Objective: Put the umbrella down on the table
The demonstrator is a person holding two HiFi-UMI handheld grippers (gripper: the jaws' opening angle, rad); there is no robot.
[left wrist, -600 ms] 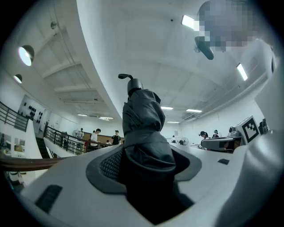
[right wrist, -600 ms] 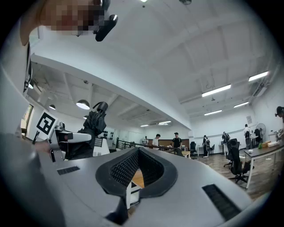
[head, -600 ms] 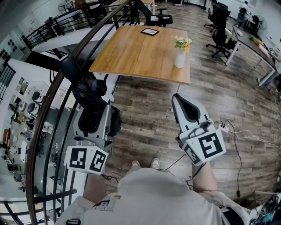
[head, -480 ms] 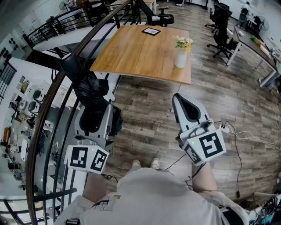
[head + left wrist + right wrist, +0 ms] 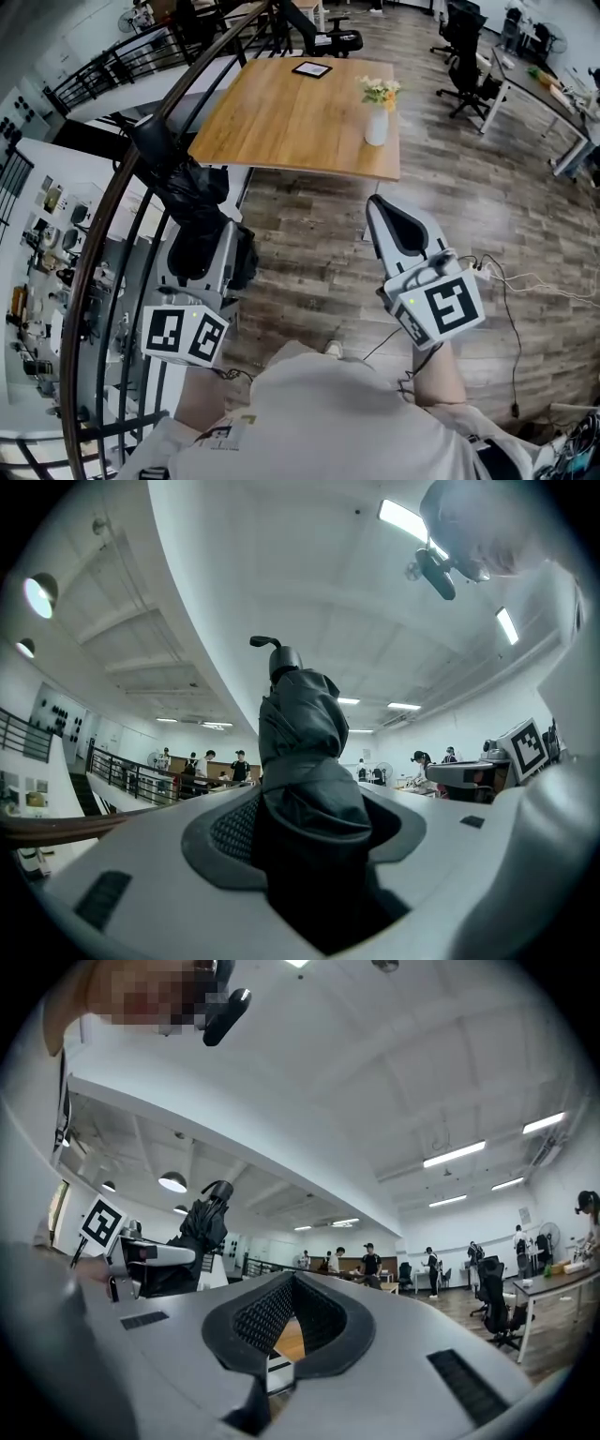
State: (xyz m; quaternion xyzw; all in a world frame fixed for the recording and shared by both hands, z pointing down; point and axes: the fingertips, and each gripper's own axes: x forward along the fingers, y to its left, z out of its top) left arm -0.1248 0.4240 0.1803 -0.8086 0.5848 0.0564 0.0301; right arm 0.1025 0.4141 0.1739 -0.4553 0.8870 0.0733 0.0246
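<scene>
Black folded fabric umbrella (image 5: pixel 192 216) sits clamped in the left gripper (image 5: pixel 199 251), not yet on the light wooden rectangular table (image 5: pixel 291 112). The table lies well apart at about 1 o'clock from that gripper, across grey plank floor (image 5: pixel 309 244), and the umbrella's long axis runs from the jaws out toward 11 o'clock. The left gripper, the only one carrying anything, has its jaws spread wide around the bundled canopy with the pads pressing on it, while the right gripper (image 5: pixel 375 206), at 3 o'clock of the left, is closed on nothing.
</scene>
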